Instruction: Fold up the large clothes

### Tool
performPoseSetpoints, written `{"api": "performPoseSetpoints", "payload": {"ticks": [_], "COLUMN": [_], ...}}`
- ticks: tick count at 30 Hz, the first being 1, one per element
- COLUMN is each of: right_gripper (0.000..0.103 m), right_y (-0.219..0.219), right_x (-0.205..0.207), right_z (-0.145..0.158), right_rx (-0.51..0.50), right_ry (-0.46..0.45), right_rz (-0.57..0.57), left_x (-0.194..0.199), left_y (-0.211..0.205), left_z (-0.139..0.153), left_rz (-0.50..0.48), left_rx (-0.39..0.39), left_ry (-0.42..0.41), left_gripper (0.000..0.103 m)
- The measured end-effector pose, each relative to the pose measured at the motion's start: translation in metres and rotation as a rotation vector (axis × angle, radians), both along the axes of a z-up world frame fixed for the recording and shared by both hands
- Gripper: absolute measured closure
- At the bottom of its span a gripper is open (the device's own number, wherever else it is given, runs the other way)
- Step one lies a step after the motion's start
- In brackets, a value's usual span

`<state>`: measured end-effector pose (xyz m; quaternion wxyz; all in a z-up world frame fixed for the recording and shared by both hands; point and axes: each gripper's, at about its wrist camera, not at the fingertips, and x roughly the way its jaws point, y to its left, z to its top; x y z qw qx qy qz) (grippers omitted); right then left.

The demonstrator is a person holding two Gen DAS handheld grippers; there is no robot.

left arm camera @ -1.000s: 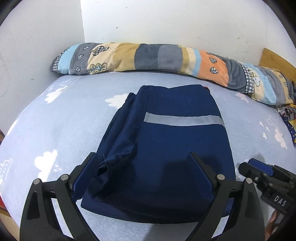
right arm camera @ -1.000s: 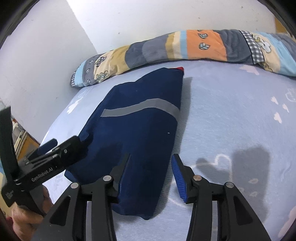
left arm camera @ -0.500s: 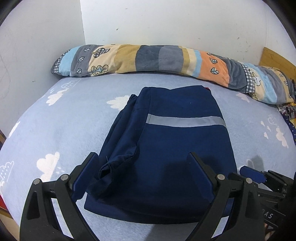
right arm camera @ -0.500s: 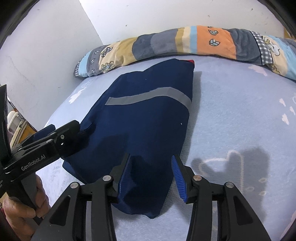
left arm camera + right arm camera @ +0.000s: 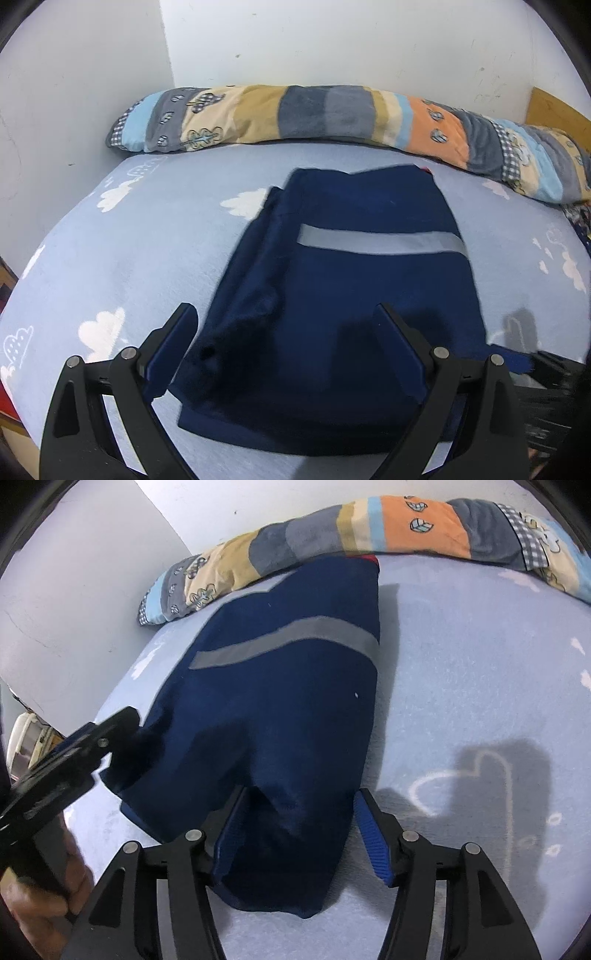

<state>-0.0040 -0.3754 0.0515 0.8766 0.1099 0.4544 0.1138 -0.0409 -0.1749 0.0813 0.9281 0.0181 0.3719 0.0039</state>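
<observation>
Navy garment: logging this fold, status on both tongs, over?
Left tongs open over the navy garment. Right tongs open, just widened, its near corner between them, ungripped. Garment folded flat on the bed sheet. Nothing obstructing.

No readable text, label, brand, number or sign is found in either view. The lettering on the side of the left gripper (image 5: 66,760) is blurred in the right wrist view and cannot be made out. On the navy garment (image 5: 354,325) only a plain grey stripe (image 5: 380,242) is seen, with no print on it. At the garment's far edge a small red tag (image 5: 370,558) is visible, but nothing can be read on it. On the bedsheet (image 5: 110,258) only cloud drawings are printed, no words. On the patchwork bolster (image 5: 325,110) along the bed's far edge only leaf and tree pictures are shown.
</observation>
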Motion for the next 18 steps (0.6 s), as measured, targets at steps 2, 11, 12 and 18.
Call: {"api": "performPoseSetpoints", "payload": {"ticks": [2,11,12,18], "right_gripper": [0.044,0.089,0.090,0.090], "right_y": [-0.001,-0.024,-0.025,-0.012], "right_x": [-0.003,0.038,0.051,0.142], "right_z": [0.013,0.068,0.072,0.057], "right_rx": [-0.014,0.004,0.013,-0.041], "right_ry": [-0.042,-0.151,-0.152,-0.055], "right_rz": [0.002,-0.053,-0.060,-0.076], "left_x": [0.010,0.048,0.048,0.043], "left_y": [0.010,0.052,0.053,0.047], "left_z": [0.000,-0.056,-0.062,-0.062], "left_rz": [0.015,0.139,0.134,0.111], "left_rx": [-0.018,-0.057,-0.062,0.014], "left_ry": [0.016,0.270,0.306,0.310], "left_gripper": [0.007,0.007,0.006,0.006]}}
